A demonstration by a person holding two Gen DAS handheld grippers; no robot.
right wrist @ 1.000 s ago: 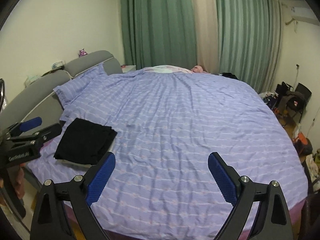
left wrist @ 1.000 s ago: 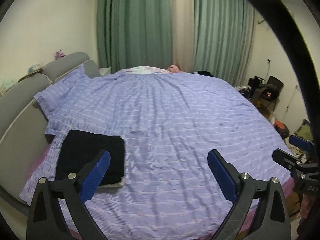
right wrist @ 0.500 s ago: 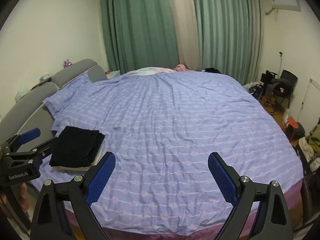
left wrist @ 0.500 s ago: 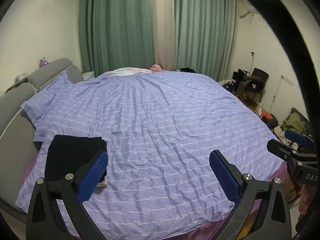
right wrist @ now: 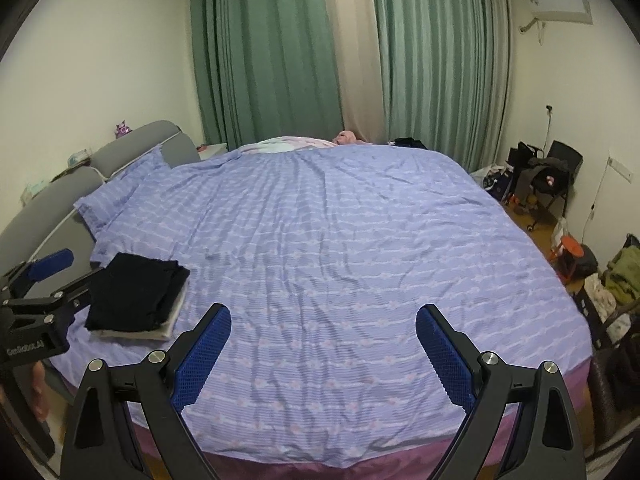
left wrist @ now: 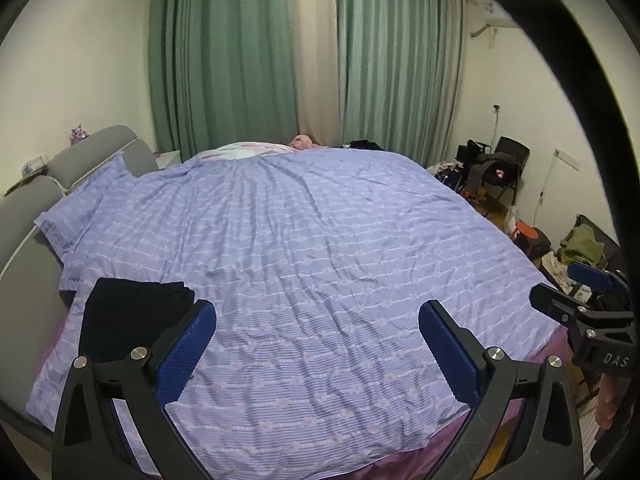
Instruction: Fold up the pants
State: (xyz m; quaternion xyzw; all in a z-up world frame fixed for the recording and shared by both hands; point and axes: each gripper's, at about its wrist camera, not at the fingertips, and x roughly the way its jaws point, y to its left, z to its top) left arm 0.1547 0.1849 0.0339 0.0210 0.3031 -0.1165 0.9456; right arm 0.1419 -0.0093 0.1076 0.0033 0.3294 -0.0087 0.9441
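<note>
Folded black fabric pants (right wrist: 138, 298) lie at the near left corner of the bed, on top of a flat whitish folded cloth (right wrist: 168, 326), both on the wrinkled lilac striped bedspread (right wrist: 340, 248). In the left wrist view the same pants (left wrist: 128, 320) sit just beyond the left finger, part hidden by it.

Left black two-finger gripper with blue textured pads (left wrist: 318, 344): fingers wide apart, holding nothing, hovering over the near bed edge. Right black two-finger gripper with blue textured pads (right wrist: 324, 344): also spread wide, empty, above the bedspread. Neither touches the pants.

No open containers in view; nothing seen inside anything.

Writing: in the right wrist view the left gripper's body at far left shows white lettering, roughly "GenRobot.AI", small and partly blurred. In the left wrist view the right gripper's body at far right reads "DAS", cut off by the frame edge.

Rest: grey padded headboard (right wrist: 132, 148) on the left, lilac striped pillow (right wrist: 116, 200) beside it, green pleated curtains (right wrist: 264, 52) behind the bed, white wall air conditioner (right wrist: 560, 8) top right, black chair piled with dark clothes (right wrist: 552, 172) by the right wall.
</note>
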